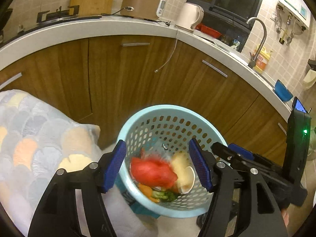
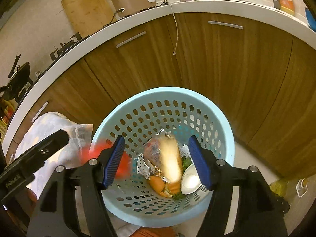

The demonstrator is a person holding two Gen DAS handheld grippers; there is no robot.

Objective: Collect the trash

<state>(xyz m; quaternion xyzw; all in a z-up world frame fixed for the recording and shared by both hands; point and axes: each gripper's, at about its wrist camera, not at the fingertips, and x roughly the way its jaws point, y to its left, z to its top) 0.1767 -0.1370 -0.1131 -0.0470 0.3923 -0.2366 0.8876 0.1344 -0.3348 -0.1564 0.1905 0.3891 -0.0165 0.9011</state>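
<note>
A light blue perforated basket [image 1: 138, 122] stands on the floor by the wooden cabinets; it also shows in the right wrist view [image 2: 225, 138]. My left gripper [image 1: 158, 167] is open above it, with a blurred red piece of trash [image 1: 153, 170] falling between the fingers. My right gripper [image 2: 156, 162] is open above the basket, with a blurred yellowish piece [image 2: 170, 160] falling between its fingers. Inside lie orange peel [image 2: 158, 184], greens [image 1: 165, 195], foil wrappers [image 2: 145, 167] and a white cup [image 2: 189, 181]. The right gripper's body shows in the left wrist view [image 1: 243, 156].
A patterned cloth-covered surface [image 1: 35, 138] stands left of the basket. Wooden cabinets [image 1: 118, 75] and a white counter [image 1: 98, 27] run behind, carrying a rice cooker [image 1: 142, 0], kettle [image 1: 189, 15], faucet [image 1: 258, 37] and blue bowl [image 1: 283, 91]. A cable [image 1: 169, 55] dangles over the cabinets.
</note>
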